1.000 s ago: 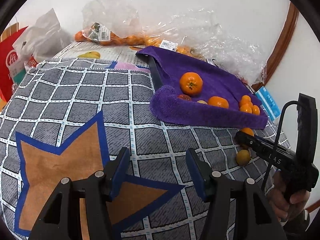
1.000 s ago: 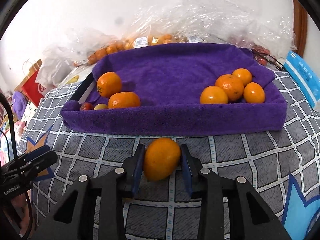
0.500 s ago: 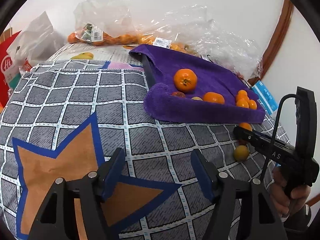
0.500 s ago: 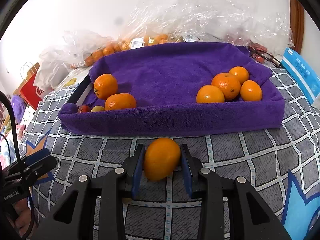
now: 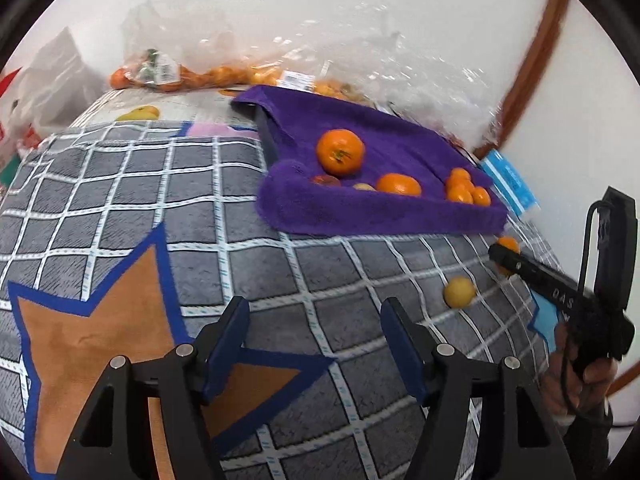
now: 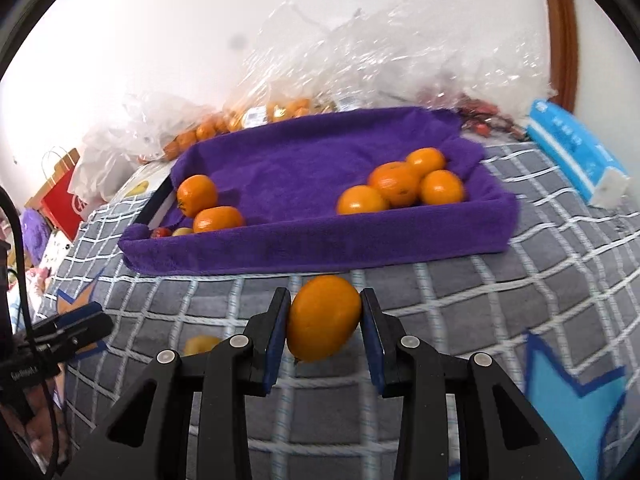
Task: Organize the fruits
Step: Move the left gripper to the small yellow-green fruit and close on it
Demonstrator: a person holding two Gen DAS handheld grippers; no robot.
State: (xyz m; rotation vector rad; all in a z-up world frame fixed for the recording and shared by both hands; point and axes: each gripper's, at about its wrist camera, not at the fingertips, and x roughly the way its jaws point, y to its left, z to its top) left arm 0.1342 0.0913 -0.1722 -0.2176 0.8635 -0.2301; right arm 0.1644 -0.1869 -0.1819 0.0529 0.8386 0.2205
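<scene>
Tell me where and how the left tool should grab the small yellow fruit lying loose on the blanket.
Grip the small yellow fruit across its widest middle, coming down from above with the left tool open. It is round and sits alone on the checked blanket, so both sides look clear for the pads, though it may roll.

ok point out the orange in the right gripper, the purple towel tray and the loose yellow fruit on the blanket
orange (image 6: 324, 318), right wrist view, middle of its front skin
purple towel tray (image 6: 320, 246), right wrist view, near wall
yellow fruit (image 5: 459, 291), left wrist view, its centre

Left gripper (image 5: 314, 344) & right gripper (image 6: 324, 334) – black frames, blue pads, silver screws; black cable – white lettering on side.
</scene>
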